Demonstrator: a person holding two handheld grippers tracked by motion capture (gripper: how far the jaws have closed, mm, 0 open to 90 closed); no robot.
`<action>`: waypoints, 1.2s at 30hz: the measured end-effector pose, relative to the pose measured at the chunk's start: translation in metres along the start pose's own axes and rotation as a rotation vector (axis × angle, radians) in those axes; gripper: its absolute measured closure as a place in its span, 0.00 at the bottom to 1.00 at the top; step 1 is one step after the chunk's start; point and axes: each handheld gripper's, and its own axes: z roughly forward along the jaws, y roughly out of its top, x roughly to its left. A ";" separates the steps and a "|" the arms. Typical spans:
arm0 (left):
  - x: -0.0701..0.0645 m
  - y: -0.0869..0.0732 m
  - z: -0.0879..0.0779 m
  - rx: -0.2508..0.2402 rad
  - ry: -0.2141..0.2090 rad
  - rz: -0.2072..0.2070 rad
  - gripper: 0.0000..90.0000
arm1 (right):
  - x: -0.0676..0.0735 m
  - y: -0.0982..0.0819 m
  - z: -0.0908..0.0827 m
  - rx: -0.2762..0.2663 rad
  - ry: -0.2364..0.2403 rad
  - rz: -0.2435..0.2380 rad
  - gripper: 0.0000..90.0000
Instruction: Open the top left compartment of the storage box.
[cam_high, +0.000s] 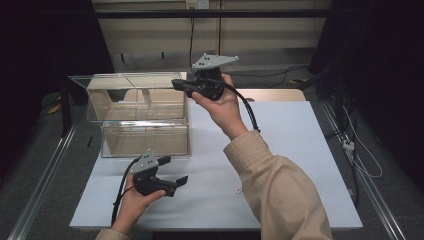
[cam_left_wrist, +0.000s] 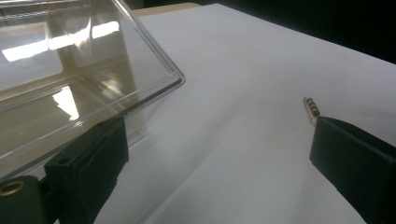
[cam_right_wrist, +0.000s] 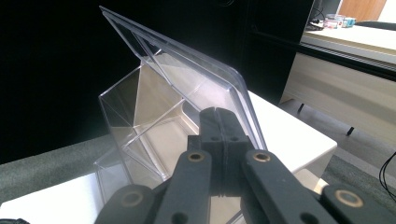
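Near the front edge of the smooth white table, the left gripper hovers with jaws spread apart over bare surface beside a small metal pin, while farther back on the left the right gripper is clamped on the raised lid of the clear, hard-edged plastic box.

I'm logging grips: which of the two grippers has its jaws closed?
The right gripper, raised at the clear box's lid; the left gripper stands wide open over the table.
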 end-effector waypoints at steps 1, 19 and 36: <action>0.001 0.001 0.001 0.015 -0.015 0.014 0.05 | 0.000 0.000 0.000 0.001 0.000 -0.001 1.00; -0.023 0.009 0.041 0.072 -0.057 0.025 0.08 | 0.003 0.001 0.000 -0.005 -0.006 -0.004 1.00; -0.055 0.012 0.095 0.158 -0.140 0.036 0.16 | 0.005 0.003 -0.002 -0.013 -0.008 -0.005 1.00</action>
